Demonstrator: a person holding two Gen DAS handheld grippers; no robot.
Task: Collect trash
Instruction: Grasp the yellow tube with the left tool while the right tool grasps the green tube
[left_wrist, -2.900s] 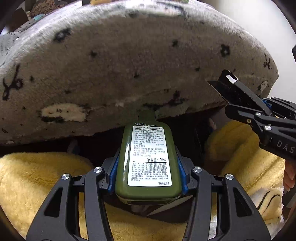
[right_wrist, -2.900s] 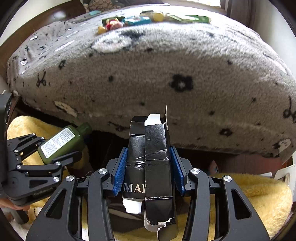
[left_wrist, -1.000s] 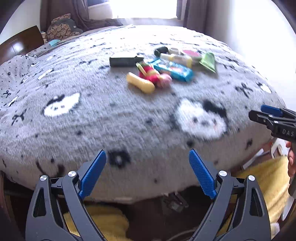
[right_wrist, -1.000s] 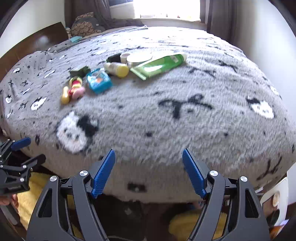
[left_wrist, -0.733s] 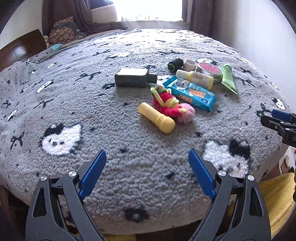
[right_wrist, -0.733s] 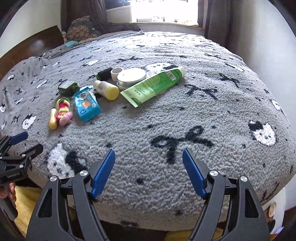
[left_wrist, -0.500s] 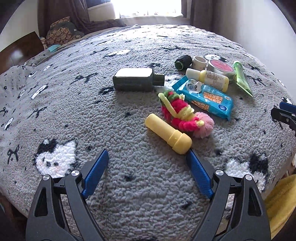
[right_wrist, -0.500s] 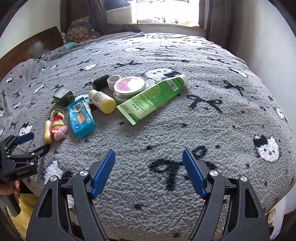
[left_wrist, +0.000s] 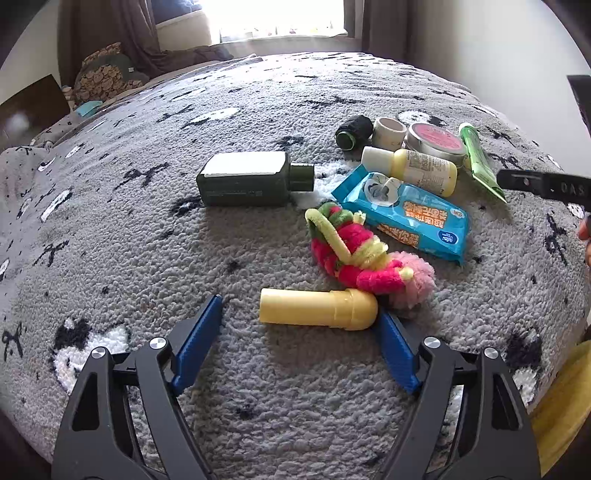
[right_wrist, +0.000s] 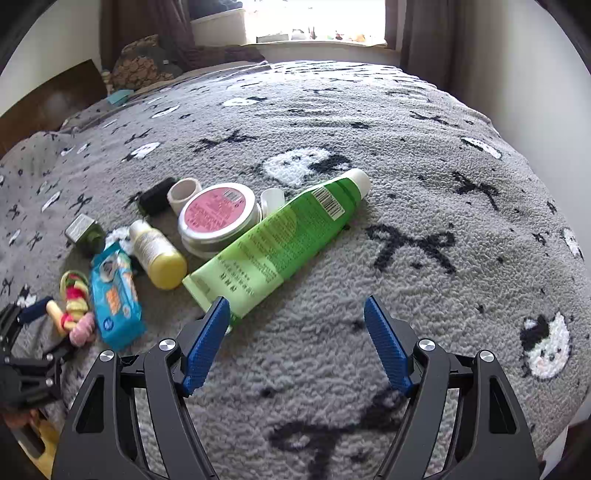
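Nothing's picked up at this point. Left tongs (left_wrist: 297, 314) are closing around the yellow tube (left_wrist: 317, 308), pads not on it yet; right tongs (right_wrist: 295, 314) hang apart, empty, near the green tube (right_wrist: 280, 243). Farther back on the bed (left_wrist: 147, 240), bottles, wipes and tin all wait.

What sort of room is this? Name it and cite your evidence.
Most likely a bedroom. The items lie on a bed covered by a fluffy grey blanket with black bows, a patterned brown cushion sits at its far end, and a curtained bright window stands behind.
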